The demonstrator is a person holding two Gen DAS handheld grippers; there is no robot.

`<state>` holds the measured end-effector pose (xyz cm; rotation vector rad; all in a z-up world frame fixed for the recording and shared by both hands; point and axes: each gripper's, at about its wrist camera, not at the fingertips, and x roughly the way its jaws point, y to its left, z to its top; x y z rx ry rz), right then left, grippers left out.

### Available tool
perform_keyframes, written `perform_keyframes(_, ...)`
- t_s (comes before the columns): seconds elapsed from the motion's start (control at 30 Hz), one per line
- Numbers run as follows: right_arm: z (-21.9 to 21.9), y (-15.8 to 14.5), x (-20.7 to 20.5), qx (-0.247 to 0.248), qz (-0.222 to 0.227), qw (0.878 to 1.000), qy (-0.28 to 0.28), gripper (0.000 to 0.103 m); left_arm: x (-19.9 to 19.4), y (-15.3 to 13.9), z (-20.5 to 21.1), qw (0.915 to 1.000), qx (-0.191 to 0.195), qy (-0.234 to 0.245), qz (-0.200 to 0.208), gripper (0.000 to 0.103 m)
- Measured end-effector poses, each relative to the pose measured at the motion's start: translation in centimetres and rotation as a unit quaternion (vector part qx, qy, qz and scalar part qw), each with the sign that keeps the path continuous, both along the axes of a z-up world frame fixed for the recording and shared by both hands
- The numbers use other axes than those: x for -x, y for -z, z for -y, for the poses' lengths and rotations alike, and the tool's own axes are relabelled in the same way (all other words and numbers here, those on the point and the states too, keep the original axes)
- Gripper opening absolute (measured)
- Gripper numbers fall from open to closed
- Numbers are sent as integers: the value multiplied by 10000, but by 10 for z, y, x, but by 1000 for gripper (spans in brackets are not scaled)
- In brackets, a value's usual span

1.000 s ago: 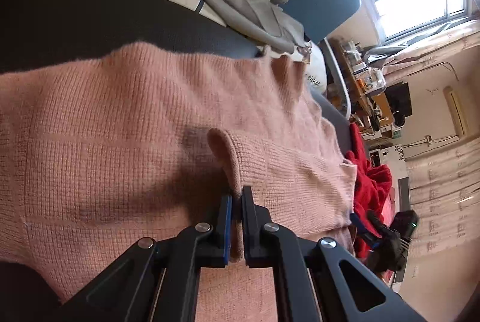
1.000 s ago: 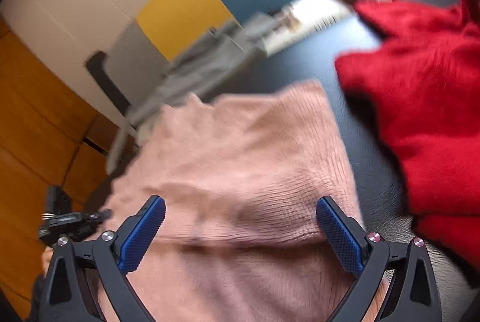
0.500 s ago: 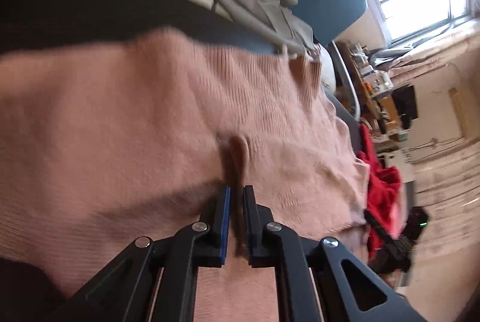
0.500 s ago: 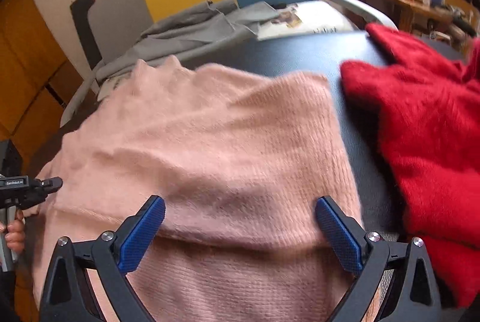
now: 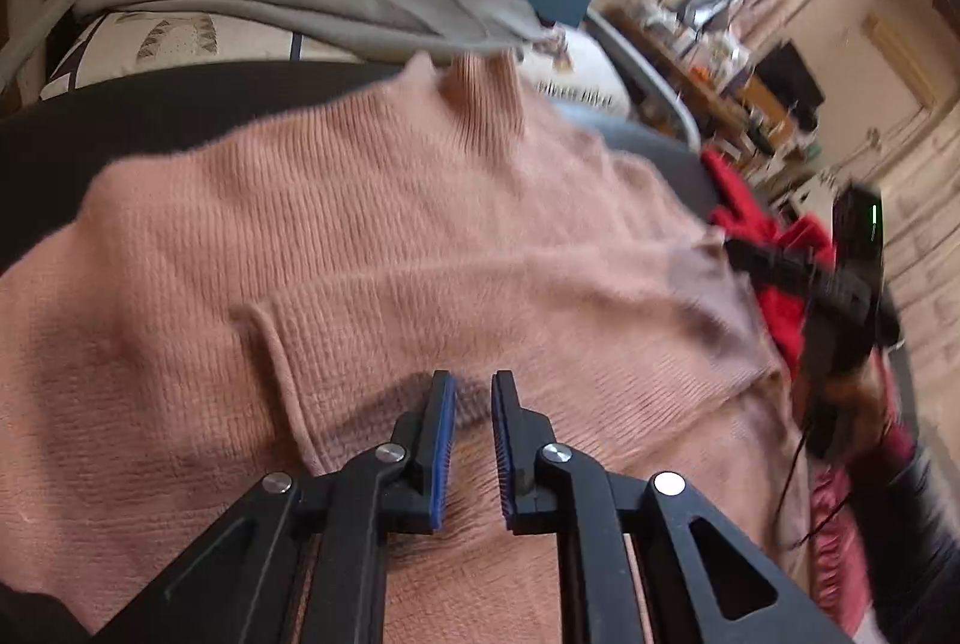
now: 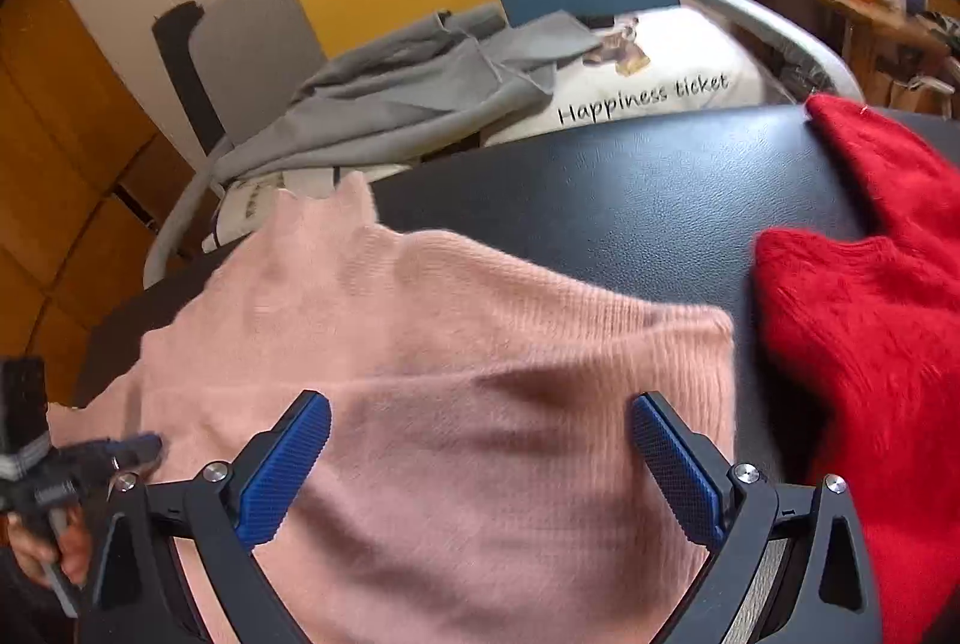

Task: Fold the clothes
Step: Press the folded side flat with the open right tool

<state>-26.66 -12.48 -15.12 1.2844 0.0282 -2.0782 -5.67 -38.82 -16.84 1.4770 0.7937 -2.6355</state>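
Sweaters (image 6: pixel 456 344) — one pink, one red (image 6: pixel 870 296); left gripper (image 5: pixel 471 440) jaws just parted, empty — right gripper (image 6: pixel 480 464) wide, empty.

One line can be read — "Happiness ticket", in thin black slanted script on a white cushion (image 6: pixel 678 62) lying far beyond the right claw's tips, up and a little right of them. A small brown printed picture sits just above the words. From the left claw the same cushion shows dark lettering ahead of the tips — too blurred to read.
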Motion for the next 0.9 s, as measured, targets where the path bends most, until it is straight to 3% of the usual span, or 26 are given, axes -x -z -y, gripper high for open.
perform_keyframes(0.17,8,18,24,-311,61,9995,29,102,-18,9,7,9999,-121,9,-77,10)
perform_keyframes(0.3,24,26,20,-838,-252,9961,-131,103,-28,12,11,9996,-215,-105,-145,9)
perform_keyframes(0.43,24,23,17,-934,-402,9948,6,103,-29,-3,9,9993,-143,-257,-232,9)
perform_keyframes(0.6,41,-2,-23,-887,-920,9912,-336,103,-17,-22,12,9979,49,-396,-506,12)
perform_keyframes(0.77,71,-1,-66,-1093,-1217,9824,-901,103,-3,-2,21,9979,224,-605,-36,12)
perform_keyframes(0.8,76,5,-69,-1293,-1235,9797,-902,103,-6,3,23,9978,215,-624,-15,12)
perform_keyframes(0.9,72,20,-67,-1221,-954,9857,-664,103,-14,7,26,9975,154,-677,-124,12)
